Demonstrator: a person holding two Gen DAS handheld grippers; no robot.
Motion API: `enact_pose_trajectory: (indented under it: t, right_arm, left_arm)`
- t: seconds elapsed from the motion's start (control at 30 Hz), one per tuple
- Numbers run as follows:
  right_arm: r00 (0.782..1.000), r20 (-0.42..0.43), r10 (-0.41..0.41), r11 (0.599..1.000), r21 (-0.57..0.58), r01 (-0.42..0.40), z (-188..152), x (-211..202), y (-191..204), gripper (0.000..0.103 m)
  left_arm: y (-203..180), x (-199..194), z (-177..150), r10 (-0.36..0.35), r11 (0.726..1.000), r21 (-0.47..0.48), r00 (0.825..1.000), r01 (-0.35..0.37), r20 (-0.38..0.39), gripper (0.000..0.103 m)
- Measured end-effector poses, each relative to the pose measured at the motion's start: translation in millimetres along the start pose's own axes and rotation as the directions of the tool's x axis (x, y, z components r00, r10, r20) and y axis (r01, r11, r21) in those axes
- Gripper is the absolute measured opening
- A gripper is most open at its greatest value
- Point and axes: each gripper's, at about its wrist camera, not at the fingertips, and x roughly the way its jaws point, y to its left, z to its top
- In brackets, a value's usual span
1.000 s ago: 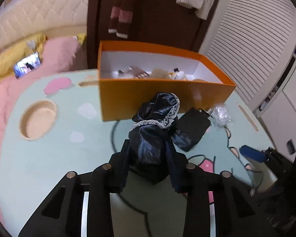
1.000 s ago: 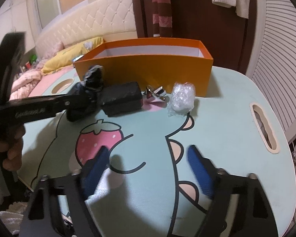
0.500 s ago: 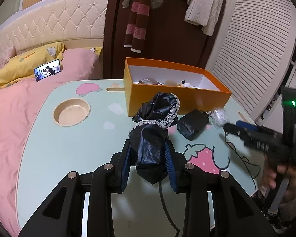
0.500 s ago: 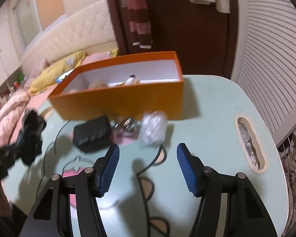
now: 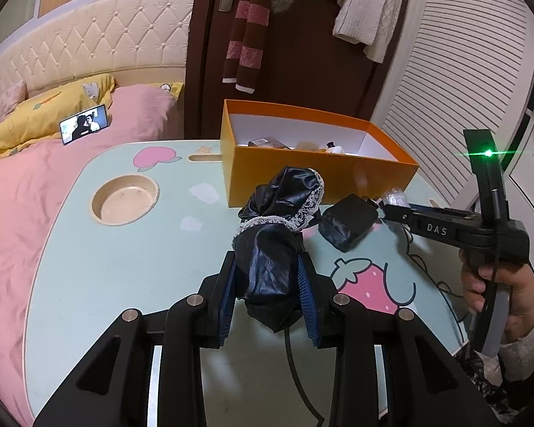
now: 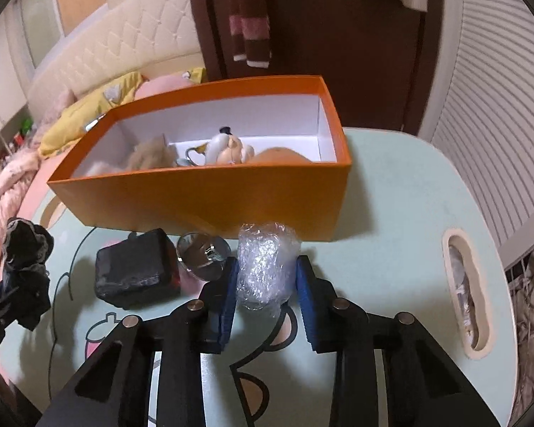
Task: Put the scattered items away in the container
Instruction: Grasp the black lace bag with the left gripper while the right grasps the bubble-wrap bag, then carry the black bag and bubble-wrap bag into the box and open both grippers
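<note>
Black pouch point(image 5: 270, 256), glossy and crumpled, edged with white lace: held clear of the table point(image 5: 124, 256) between the blue ribbed pads point(image 5: 228, 299) of the left gripper point(image 5: 267, 274), whose jaws are closed onto its lower half; its lace-trimmed top flops forward above the fingers. In the right wrist view the same pouch point(image 6: 25, 256) appears at the far left edge.

Bubble-wrap roll point(image 6: 265, 267), clear and crinkled: lies on the table just in front of the orange box point(image 6: 210, 192). The right gripper point(image 6: 267, 284) straddles it with jaws parted; the blue pads point(image 6: 306, 299) flank the roll on both sides, and whether they touch it cannot be told. From the left wrist view the right gripper point(image 5: 391, 210) reaches in from the right, held by the right hand point(image 5: 495, 284).

Beside the roll, to its left: a shiny round metal piece point(image 6: 203, 256), then a black block point(image 6: 135, 274) of matt, slightly wrinkled surface.

Orange box: rectangular cardboard, white inside, open-topped. It holds a tuft of beige fur point(image 6: 149, 156), a small white figure point(image 6: 228, 146) and other items only partly seen.

Table: pale mint top printed with a strawberry point(image 5: 366, 284) and black cartoon outlines, a round recess point(image 5: 124, 199) at its left and a slot point(image 6: 466, 291) near its right edge.
</note>
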Motion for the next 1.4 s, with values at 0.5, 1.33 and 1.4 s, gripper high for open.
enact_pose_trajectory:
  t: [0.5,1.33,1.4]
  right_arm:
    - [0.993,0.091,0.078,0.996,-0.05,-0.073,-12.5,-54.3,42.1,0.03]
    - [0.988,0.142,0.052,0.999,-0.01,-0.051,75.0,-11.5,25.1,0.03]
    - [0.99,0.13,0.059,0.998,-0.008,-0.059,78.8,-4.8,24.6,0.03]
  left_arm:
    - [-29.9,-2.8,9.9,-0.058,0.997,0.045,0.998,0.057,0.029,0.034]
    - [-36.5,63.9,122.1,-0.019,0.996,0.093,0.998,0.014,0.056,0.034]
    - [-34.4,70.7,123.5,-0.017,0.996,0.089,0.999,0.013,0.045,0.034]
